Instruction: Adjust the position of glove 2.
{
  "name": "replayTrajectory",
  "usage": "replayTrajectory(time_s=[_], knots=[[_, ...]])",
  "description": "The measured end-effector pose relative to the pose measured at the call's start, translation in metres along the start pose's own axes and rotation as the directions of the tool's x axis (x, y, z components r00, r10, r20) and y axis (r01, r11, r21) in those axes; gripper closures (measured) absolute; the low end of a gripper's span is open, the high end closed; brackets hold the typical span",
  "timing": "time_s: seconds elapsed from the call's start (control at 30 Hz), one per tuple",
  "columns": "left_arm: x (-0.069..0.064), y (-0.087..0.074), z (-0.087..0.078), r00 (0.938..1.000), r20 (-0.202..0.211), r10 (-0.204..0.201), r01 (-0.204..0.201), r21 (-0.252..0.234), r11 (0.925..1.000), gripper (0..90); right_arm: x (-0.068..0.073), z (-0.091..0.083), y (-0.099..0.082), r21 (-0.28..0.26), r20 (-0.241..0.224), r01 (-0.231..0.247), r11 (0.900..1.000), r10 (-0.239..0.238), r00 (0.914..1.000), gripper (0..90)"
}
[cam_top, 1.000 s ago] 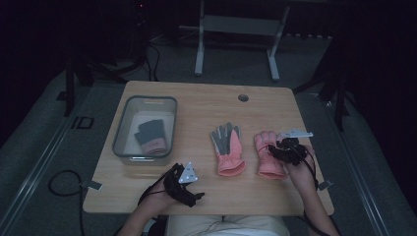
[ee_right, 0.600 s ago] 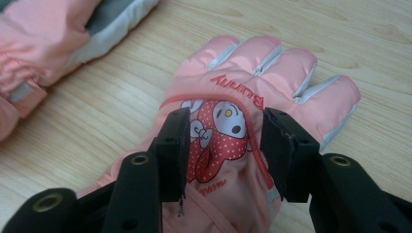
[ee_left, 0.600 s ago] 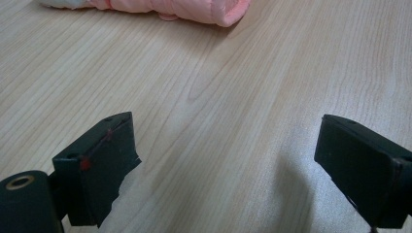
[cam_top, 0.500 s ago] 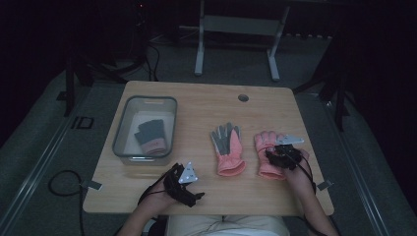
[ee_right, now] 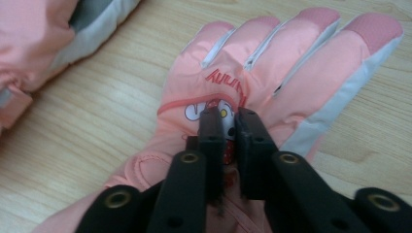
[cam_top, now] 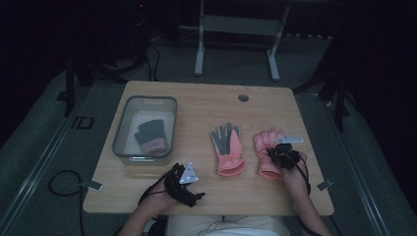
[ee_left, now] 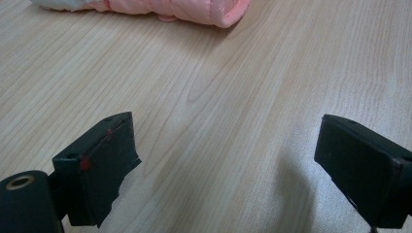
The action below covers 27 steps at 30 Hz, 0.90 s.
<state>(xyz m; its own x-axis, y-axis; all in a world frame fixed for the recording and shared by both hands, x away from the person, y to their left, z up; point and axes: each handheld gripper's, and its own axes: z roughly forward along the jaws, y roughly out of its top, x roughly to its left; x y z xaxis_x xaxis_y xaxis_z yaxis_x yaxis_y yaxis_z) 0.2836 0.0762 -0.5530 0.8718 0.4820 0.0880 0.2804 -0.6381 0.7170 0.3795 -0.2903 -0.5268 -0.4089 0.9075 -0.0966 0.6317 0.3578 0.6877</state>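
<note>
Dim surroundings frame a light wooden table [cam_top: 206, 105] on which the work is laid out. At its right side lies a pink glove [ee_right: 272, 73], back side up with its fingers pointing away from the person. The right gripper [ee_right: 228, 121] rests on the back of this glove; its jaws are nearly closed, pinching a fold of the fabric at the printed emblem, a hold suited to lifting the glove by its upper layer. A second pink glove [cam_top: 227, 150] lies palm up just beside it, apart from it. The left gripper [cam_top: 184, 184] waits near the front edge, jaws wide apart and holding nothing, over bare wood. A clear bin [cam_top: 129, 120] at the table's left contains a dark glove [cam_top: 150, 135], probably the intended destination.
</note>
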Motion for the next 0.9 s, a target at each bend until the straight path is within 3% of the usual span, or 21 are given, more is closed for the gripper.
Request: replayTrajectory(time_s=[0.1,0.17,0.37,0.67,0.9], knots=[[0.001,0.000,0.000,1.0000,0.000,-0.002,0.002,-0.002,1.0000,7.6,-0.005,-0.008,0.004,-0.028,-0.015,-0.059,0.9979,0.059,0.9982,85.9],[0.002,0.000,-0.001,1.0000,-0.001,-0.003,0.003,-0.005,1.0000,7.6,-0.003,-0.014,0.007,-0.041,-0.001,-0.039,0.9984,0.039,0.9993,85.9],[0.002,0.000,-0.001,1.0000,-0.006,-0.003,0.003,-0.009,1.0000,7.6,-0.003,-0.028,0.021,-0.070,-0.031,-0.061,0.9957,0.059,0.9978,86.1],[0.003,-0.001,-0.001,1.0000,-0.005,-0.004,0.004,-0.012,0.9999,7.6,0.015,-0.054,0.059,-0.144,-0.060,-0.014,0.9895,0.005,0.9982,86.2],[0.001,0.000,0.000,0.9999,0.000,0.010,-0.010,0.004,0.9999,7.6,0.043,-0.067,0.089,-0.178,-0.087,0.023,0.9838,-0.039,0.9954,86.2]])
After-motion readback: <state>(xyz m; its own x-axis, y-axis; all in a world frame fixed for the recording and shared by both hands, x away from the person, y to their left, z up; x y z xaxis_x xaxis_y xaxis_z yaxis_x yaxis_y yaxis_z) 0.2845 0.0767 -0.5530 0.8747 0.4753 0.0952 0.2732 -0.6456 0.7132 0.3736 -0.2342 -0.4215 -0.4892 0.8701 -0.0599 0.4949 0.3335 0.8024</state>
